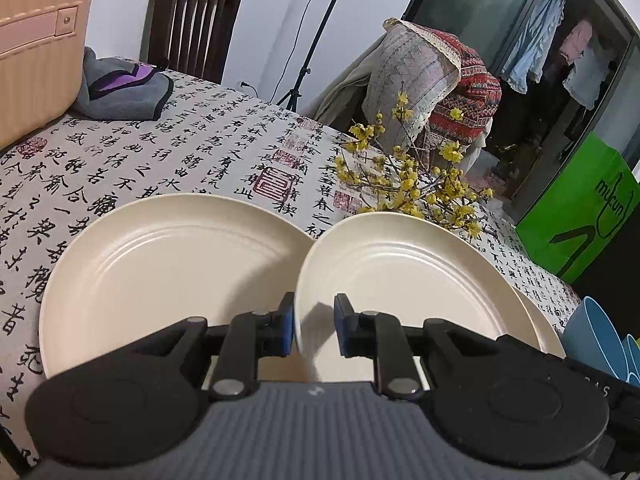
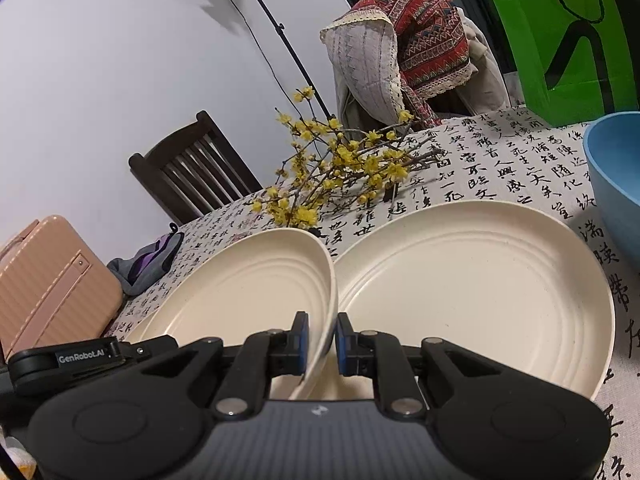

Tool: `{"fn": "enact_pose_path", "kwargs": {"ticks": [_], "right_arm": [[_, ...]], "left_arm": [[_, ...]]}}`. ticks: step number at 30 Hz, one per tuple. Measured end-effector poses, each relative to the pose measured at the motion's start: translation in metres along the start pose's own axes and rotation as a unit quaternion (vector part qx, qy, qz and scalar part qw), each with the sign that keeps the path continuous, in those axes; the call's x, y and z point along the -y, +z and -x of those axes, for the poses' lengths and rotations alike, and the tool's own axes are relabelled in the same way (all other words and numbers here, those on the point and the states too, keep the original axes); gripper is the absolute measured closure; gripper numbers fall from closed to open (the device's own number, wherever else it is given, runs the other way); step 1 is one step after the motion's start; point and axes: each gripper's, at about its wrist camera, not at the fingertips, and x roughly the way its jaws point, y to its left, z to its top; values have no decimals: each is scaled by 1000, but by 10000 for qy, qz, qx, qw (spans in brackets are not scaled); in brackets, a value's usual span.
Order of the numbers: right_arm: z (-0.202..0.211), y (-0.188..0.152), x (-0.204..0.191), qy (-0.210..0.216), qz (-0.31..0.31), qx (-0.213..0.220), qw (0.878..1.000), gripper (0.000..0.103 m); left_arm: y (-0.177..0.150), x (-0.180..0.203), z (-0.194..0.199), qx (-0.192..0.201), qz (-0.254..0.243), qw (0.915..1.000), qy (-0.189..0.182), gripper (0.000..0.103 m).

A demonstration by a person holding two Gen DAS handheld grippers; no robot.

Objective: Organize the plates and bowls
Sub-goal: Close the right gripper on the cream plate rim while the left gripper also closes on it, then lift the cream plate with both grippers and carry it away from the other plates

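Plates (image 1: 168, 264) both views; pink suitcase (image 2: 48, 280) whole only right wrist.

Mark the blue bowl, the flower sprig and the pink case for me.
blue bowl (image 2: 614, 184), right wrist view, inner wall.
flower sprig (image 1: 416, 176), left wrist view, yellow blossoms.
pink case (image 2: 48, 280), right wrist view, ribbed side.

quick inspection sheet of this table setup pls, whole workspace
surface: calligraphy-print tablecloth
job's things: cream flat plate; tilted plate; blue bowls
clutter: yellow flower sprigs; grey cloth; pink case; green bag
grippers: left gripper shut on the tilted plate's rim; right gripper shut on a tilted plate's rim too
cables: cable beside the light stand
surroundings: wooden chair; cloth-draped chair
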Motion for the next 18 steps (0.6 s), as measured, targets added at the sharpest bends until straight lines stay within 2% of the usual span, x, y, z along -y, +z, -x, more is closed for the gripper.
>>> {"fn": "enact_pose_path", "kwargs": {"ticks": [6,11,18], "right_arm": [[3,0,-2,8,61,27,10000,89],[9,1,-9,-42,184,108,9998,89],[16,2,-9,-6,70,94,9999,89]], "left_arm": [[1,3,7,110,-67,9999,3,84],[-1,9,12,152,-141,9997,159,84],[-2,15,22,209,-295,9991,223,84]]}}
